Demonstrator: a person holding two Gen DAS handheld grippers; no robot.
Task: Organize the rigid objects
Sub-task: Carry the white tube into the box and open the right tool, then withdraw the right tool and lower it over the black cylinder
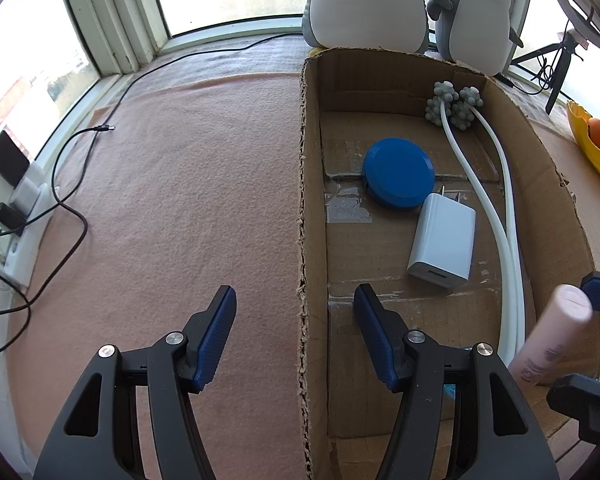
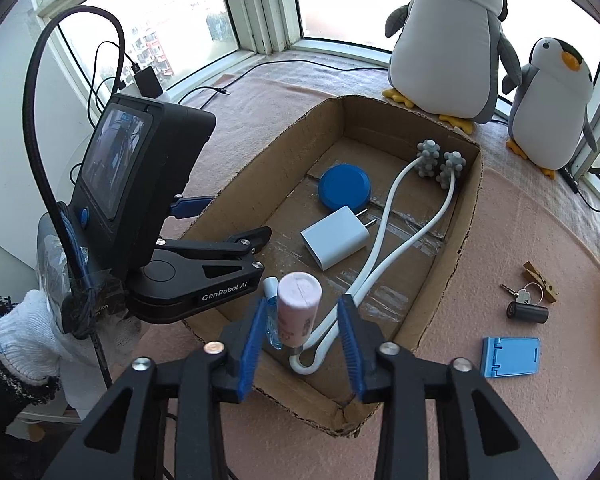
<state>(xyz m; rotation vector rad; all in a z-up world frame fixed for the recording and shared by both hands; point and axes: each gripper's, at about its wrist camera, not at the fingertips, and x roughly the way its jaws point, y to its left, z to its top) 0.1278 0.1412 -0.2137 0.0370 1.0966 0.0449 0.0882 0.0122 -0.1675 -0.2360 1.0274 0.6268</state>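
Between the right hand-held gripper's (image 2: pixel 302 346) pads stands a pink tube (image 2: pixel 298 308) (untouched).

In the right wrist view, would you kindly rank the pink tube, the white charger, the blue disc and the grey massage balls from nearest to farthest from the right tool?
1. pink tube: between the pads of the right tool.
2. white charger: mid-box, just beyond the tube.
3. blue disc: further back, left of centre.
4. grey massage balls: far right corner of the cardboard box.
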